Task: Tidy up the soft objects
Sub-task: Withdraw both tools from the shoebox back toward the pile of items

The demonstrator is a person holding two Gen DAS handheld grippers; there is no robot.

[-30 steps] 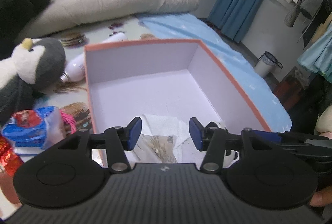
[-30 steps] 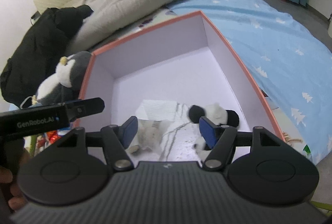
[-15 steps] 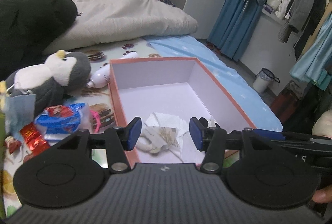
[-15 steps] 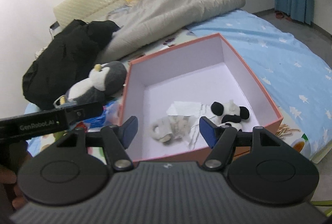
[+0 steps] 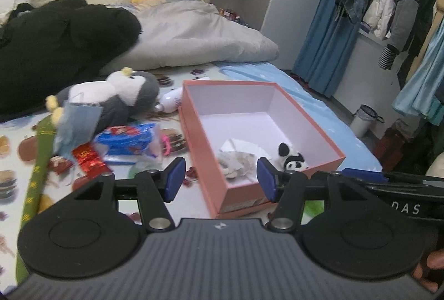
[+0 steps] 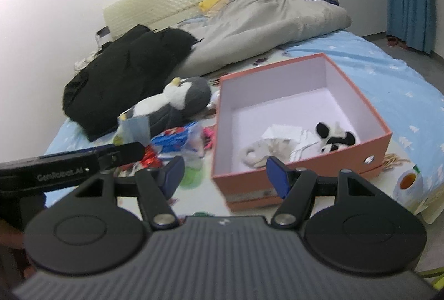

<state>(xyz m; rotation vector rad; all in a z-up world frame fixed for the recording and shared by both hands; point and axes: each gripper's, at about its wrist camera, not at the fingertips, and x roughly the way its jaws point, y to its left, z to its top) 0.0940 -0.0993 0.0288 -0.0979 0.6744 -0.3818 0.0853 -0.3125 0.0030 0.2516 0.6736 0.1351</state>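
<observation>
An open pink box (image 5: 191,133) (image 6: 374,119) with a white inside sits on the bed. In it lie a small panda plush (image 5: 290,157) (image 6: 335,137), a pale cloth toy (image 5: 233,161) (image 6: 259,151) and white paper (image 6: 281,130). A grey and white penguin plush (image 5: 125,94) (image 6: 177,98) lies left of the box. My left gripper (image 5: 220,179) is open and empty, held back above the box's near corner. My right gripper (image 6: 224,175) is open and empty, in front of the box.
Snack packets, a blue pack (image 5: 127,140) and a red wrapper (image 5: 88,161) lie left of the box. A black coat (image 5: 55,50) and a grey duvet (image 5: 199,39) fill the far bed. Hanging clothes (image 5: 402,8) and a bin (image 5: 363,119) stand to the right.
Both grippers have pulled back and up from inside the box, staying open. The whole box and the clutter beside it have come into view.
</observation>
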